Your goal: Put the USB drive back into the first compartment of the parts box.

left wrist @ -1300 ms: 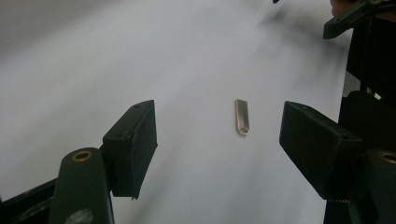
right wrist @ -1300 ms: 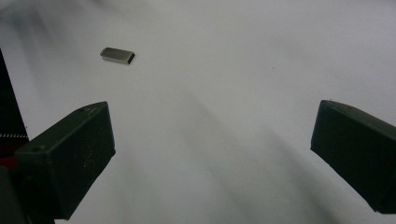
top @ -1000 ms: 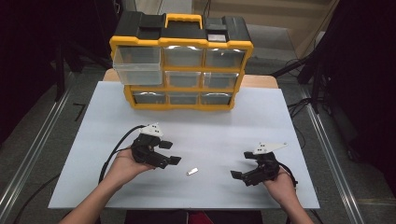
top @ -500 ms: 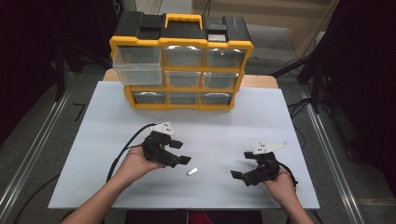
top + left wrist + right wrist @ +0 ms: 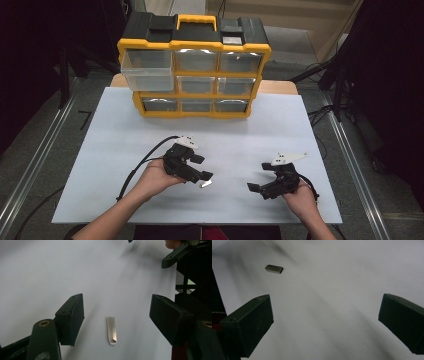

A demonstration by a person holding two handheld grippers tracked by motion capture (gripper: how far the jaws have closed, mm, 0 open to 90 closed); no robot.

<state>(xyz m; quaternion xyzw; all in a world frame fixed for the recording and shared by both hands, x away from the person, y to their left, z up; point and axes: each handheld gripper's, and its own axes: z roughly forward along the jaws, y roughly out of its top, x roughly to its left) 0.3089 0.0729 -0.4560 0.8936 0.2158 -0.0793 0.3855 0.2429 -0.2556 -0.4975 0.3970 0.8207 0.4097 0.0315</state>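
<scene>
On the white counter (image 5: 125,130), left to right, we list: left claw (image 5: 202,176), jaws spread, poised over a small silver USB stick (image 5: 111,330) lying flat between them; right claw (image 5: 256,184), jaws spread, holding nothing.

This looks like a lab or workshop set up for recording. A white worktop (image 5: 125,130) stands on a grey floor, with metal rails (image 5: 40,150) running along both sides and dark curtains to left and right. At the far edge sits a yellow-and-black parts organiser (image 5: 195,65) with clear small drawers, and cables (image 5: 320,112) trail across the floor at the right.
</scene>
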